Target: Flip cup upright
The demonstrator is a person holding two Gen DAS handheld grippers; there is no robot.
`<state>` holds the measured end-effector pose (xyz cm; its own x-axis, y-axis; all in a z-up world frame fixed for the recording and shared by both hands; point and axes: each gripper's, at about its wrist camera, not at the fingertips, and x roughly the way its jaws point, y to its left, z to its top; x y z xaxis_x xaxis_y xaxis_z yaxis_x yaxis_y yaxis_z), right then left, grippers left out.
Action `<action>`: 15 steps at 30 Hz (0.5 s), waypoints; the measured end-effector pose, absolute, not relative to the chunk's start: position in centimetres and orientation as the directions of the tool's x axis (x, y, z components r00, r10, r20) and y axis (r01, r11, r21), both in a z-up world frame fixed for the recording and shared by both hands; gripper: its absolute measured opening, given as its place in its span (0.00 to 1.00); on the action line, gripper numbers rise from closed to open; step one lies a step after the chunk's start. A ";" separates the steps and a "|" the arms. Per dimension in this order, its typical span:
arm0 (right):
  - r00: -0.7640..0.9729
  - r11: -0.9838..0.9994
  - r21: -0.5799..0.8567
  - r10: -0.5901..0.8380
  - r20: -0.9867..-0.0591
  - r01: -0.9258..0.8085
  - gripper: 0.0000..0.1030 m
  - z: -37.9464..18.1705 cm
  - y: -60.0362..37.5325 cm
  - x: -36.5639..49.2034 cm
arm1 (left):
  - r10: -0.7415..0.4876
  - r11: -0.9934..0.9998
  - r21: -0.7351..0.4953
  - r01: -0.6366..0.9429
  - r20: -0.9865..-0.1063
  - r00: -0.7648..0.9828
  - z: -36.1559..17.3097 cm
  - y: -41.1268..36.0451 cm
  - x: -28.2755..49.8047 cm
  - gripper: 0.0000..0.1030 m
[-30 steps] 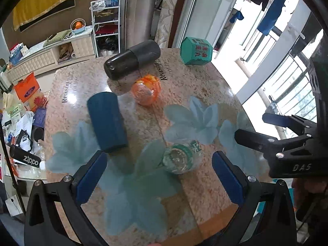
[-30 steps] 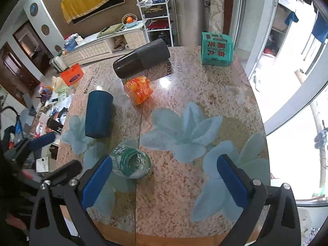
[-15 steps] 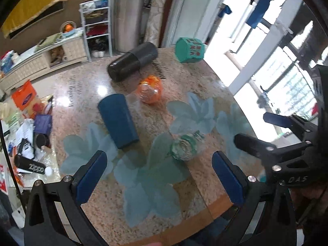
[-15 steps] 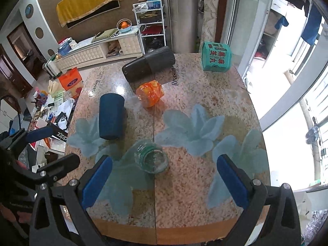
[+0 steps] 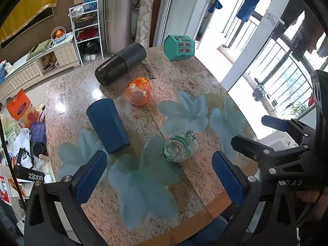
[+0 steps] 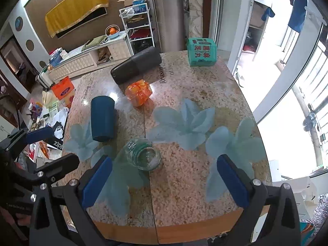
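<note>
A dark blue cup (image 5: pixel 107 124) lies on its side on the left part of the granite table (image 5: pixel 184 78); it also shows in the right wrist view (image 6: pixel 102 118). A clear glass cup with a green label (image 5: pixel 179 147) lies on its side near the table's front middle, and shows in the right wrist view (image 6: pixel 143 153). My left gripper (image 5: pixel 160 176) is open and empty, held above the table's front edge. My right gripper (image 6: pixel 163 181) is open and empty, also above the front edge. Each gripper shows in the other's view.
A black flask (image 5: pixel 121 66) lies on its side at the back. An orange plastic jar (image 5: pixel 139 91) lies beside it. A green box (image 5: pixel 179 48) stands at the back right. Floor clutter lies left of the table; a balcony railing is on the right.
Both grippers have drawn back and up from the table, so the objects look smaller and more of the front edge shows. Nothing on the table has moved.
</note>
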<state>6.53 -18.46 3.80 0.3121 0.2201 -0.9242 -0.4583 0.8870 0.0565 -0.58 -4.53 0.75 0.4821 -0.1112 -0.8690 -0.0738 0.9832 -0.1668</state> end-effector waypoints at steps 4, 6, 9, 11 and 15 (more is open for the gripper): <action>0.329 0.889 0.046 0.217 -0.919 -0.456 0.99 4.2 -18.7 6.8 | -0.109 0.982 -0.170 -0.083 -0.866 0.489 1.0 -4.3 0.0 1.00; 0.332 0.888 0.044 0.216 -0.918 -0.457 0.99 4.2 -18.6 6.9 | -0.108 0.982 -0.171 -0.086 -0.865 0.491 1.1 -4.3 0.4 1.00; 0.332 0.888 0.048 0.220 -0.917 -0.456 0.99 4.3 -18.7 7.1 | -0.105 0.980 -0.177 -0.096 -0.858 0.503 1.3 -4.3 0.5 1.00; 0.333 0.888 0.047 0.221 -0.917 -0.458 0.99 4.3 -18.7 7.2 | -0.113 0.979 -0.184 -0.093 -0.858 0.501 1.3 -4.2 0.7 1.00; 0.336 0.889 0.042 0.215 -0.917 -0.456 0.99 4.4 -18.8 7.3 | -0.117 0.979 -0.186 -0.090 -0.859 0.499 1.3 -4.3 0.8 1.00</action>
